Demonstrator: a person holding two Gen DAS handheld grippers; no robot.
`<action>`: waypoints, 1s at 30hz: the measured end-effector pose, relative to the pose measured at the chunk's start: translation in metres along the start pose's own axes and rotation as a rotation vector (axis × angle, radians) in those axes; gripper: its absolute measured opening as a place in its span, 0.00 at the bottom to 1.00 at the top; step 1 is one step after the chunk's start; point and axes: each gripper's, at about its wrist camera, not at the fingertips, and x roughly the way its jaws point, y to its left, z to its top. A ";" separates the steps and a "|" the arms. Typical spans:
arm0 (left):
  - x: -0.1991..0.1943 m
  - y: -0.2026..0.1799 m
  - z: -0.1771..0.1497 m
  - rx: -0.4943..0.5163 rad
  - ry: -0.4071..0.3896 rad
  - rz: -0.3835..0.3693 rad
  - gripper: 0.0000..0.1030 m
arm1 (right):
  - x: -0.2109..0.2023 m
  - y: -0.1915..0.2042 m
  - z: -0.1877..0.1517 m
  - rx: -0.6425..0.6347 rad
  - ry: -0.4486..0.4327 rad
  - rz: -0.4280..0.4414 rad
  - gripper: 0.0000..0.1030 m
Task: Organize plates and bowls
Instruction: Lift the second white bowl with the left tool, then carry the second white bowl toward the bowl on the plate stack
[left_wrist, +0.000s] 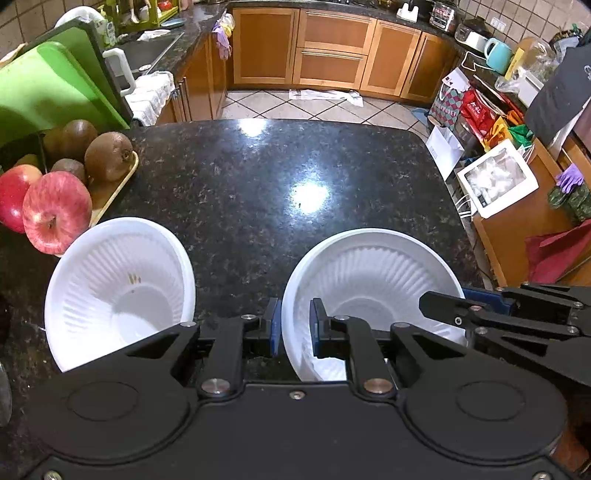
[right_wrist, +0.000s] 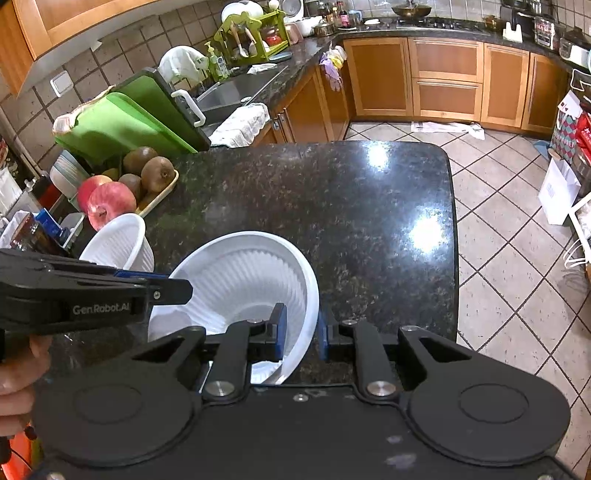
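the dark stone bench carries two white ribbed bowls. the right bowl sits near the near edge, and both grippers are on it. the left gripper has its jaws pinched narrow on the bowl's left rim, one blue pad outside and one inside. the right gripper has its jaws pinched on the opposite rim, on the right side, so the bowl sits between the two hands. the left bowl stands just beside it on the left, apart from it, with small brown specks inside. it looks like the place to nest the held bowl, so the move goes left. a tray of fruit with apples and kiwis sits just beyond the left bowl, touching or nearly so, and it could get bumped. the far half of the bench is bare.
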 end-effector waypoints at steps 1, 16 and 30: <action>0.001 -0.001 -0.001 0.003 -0.002 0.004 0.21 | 0.001 0.000 -0.001 -0.001 0.000 -0.002 0.17; 0.001 0.002 -0.011 0.007 0.021 -0.062 0.20 | -0.007 -0.005 -0.016 0.003 0.032 -0.017 0.15; -0.008 -0.009 -0.018 0.025 0.043 -0.073 0.20 | -0.022 -0.001 -0.022 0.001 0.020 -0.026 0.14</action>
